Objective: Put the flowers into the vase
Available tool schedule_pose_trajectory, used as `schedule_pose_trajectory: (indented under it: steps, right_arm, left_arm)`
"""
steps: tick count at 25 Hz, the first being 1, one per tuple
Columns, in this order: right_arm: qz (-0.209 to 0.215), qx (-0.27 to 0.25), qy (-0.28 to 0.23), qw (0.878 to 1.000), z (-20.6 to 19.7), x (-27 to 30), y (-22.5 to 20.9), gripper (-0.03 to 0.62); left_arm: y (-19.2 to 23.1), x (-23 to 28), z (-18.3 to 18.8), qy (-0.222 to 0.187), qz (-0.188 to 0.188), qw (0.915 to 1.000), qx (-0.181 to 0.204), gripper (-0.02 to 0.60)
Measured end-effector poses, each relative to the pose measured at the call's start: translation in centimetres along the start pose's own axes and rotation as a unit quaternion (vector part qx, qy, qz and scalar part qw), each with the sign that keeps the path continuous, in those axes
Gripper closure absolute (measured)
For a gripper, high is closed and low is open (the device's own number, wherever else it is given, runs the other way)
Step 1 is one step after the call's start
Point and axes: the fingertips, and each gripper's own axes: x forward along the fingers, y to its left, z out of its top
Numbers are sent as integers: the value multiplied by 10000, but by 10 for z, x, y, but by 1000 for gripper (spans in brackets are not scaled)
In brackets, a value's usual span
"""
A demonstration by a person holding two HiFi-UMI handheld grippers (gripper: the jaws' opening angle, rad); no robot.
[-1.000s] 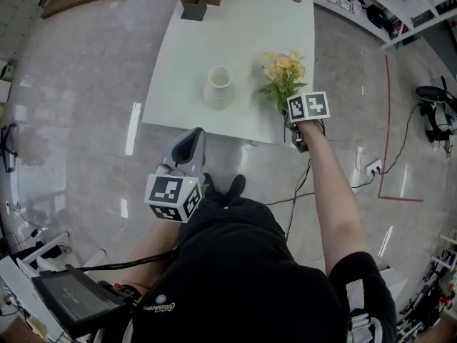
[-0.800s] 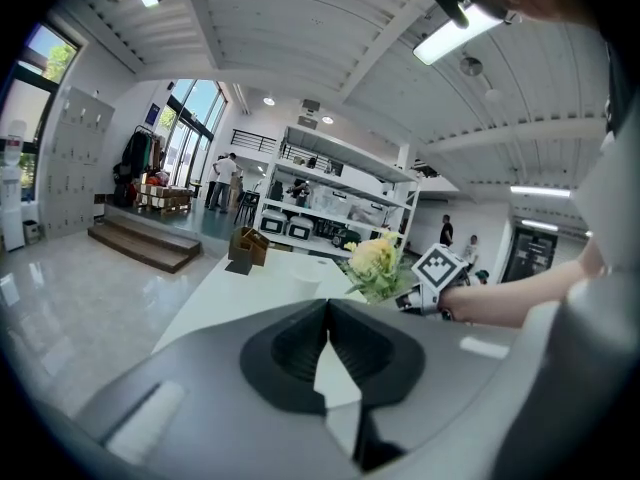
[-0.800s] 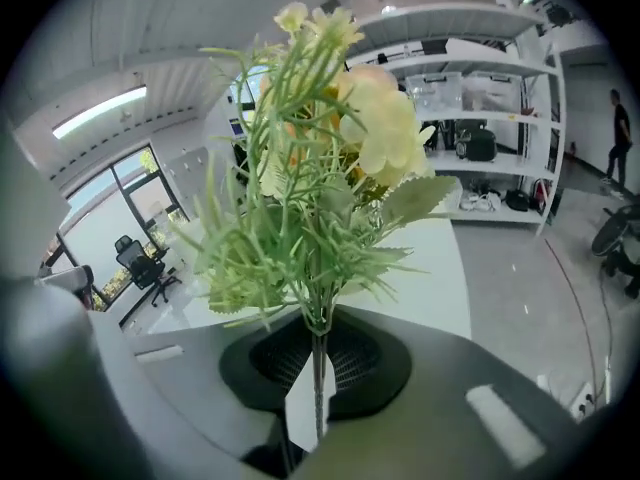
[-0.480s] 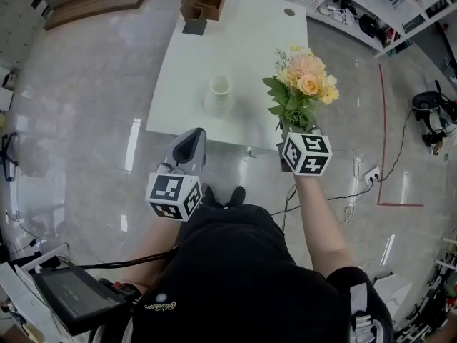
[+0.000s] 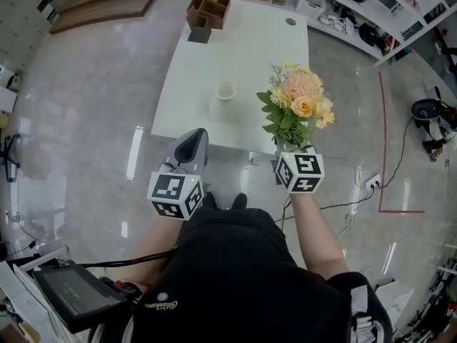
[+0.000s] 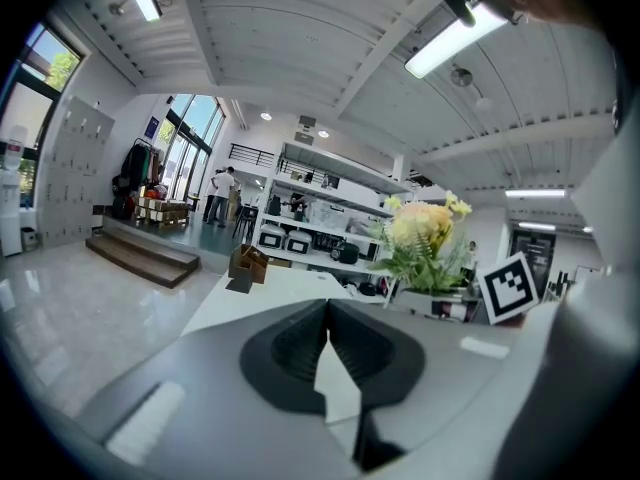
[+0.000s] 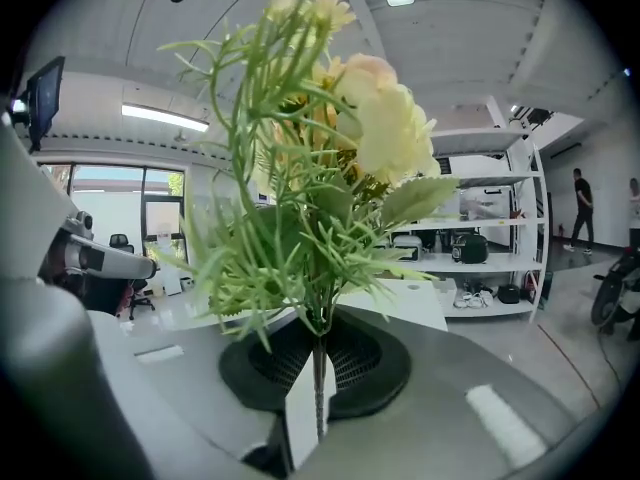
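Right gripper (image 5: 290,148) has raised the flowers (image 5: 300,103) above table (image 5: 207,70).

The flowers (image 5: 298,104) above the right gripper (image 5: 293,147) are peach, pale yellow and cream, with green leaves and a thin green stem. Both gripper cubes carry black-and-white square markers, and the left gripper (image 5: 191,140) is grey. Ahead of them, a cream vase (image 5: 225,91) stands on a white table (image 5: 250,41), with a brown box (image 5: 208,6) farther off.
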Motion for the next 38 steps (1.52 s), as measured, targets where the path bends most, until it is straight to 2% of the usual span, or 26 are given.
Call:
schedule_pose_trajectory:
  steps: [4, 12, 16, 19, 26, 29, 32, 38]
  right_arm:
    - [187, -24, -8, 9998, 0, 3, 18, 566]
    - [883, -125, 46, 9960, -10, 15, 81, 566]
    - [1059, -145, -44, 9943, -1, 24, 94, 566]
    - [1176, -257, -373, 9920, 35, 31, 99, 566]
    - [1329, -417, -1588, 9774, 171, 50, 102, 566]
    - [1364, -311, -1786, 9739, 199, 58, 100, 565]
    - [1372, -236, -1751, 9746, 196, 69, 98, 565]
    - [1425, -198, -1343, 9804, 138, 101, 100, 566]
  left_arm:
    - [5, -2, 1, -23, 68, 10000, -8, 574]
    - [20, -8, -1, -97, 271, 9996, -47, 574]
    - [28, -12, -1, -142, 375, 9992, -80, 574]
    - [34, -16, 0, -177, 448, 9988, -109, 574]
    - [42, -23, 5, -253, 507, 9982, -177, 574]
    - [44, -25, 6, -262, 518, 9981, -182, 574]
    - [47, -25, 5, -246, 554, 9980, -198, 574]
    - [57, -25, -3, -143, 635, 9975, -263, 574]
